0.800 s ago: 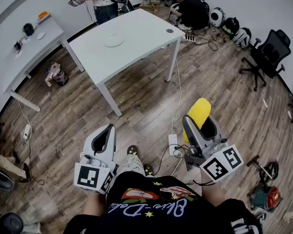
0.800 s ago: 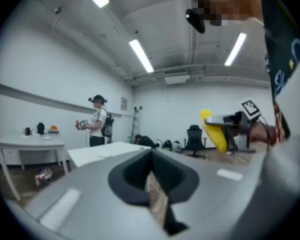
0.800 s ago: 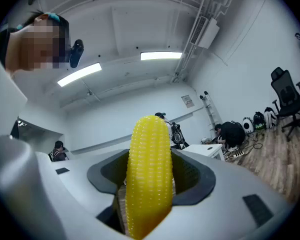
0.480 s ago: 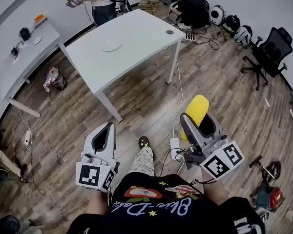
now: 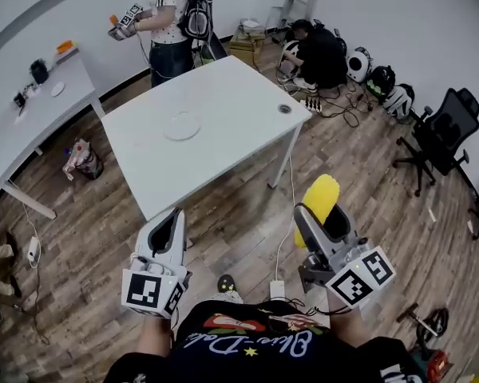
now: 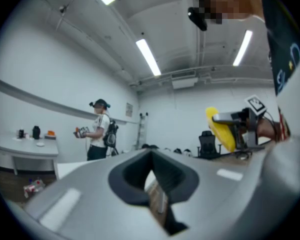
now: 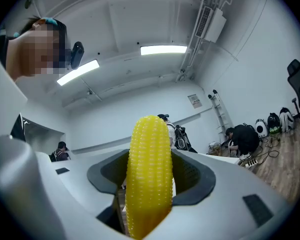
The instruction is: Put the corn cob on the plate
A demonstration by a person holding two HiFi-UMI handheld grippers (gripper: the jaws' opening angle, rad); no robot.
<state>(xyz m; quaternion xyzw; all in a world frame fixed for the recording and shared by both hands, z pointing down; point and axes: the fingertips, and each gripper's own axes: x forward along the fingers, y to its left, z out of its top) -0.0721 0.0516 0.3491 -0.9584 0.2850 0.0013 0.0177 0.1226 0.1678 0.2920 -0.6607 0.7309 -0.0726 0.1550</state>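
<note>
Now both hands hold low and level, near the person's waist. The right gripper [image 5: 324,214] clamps the corn cob [image 5: 318,201], which juts past its jaws. The left gripper [image 5: 173,214] is closed on nothing. Only the head view shows the plate [image 5: 182,126], on the far white table [image 5: 231,94].

Right gripper [image 7: 151,184] closed on yellow corn cob [image 7: 149,154], cob standing upright between jaws

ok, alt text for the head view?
Seen from above, the right tongs grip a yellow corn cob over wood floor; the left tongs are empty. Ahead stands a white table bearing a plate.
</note>
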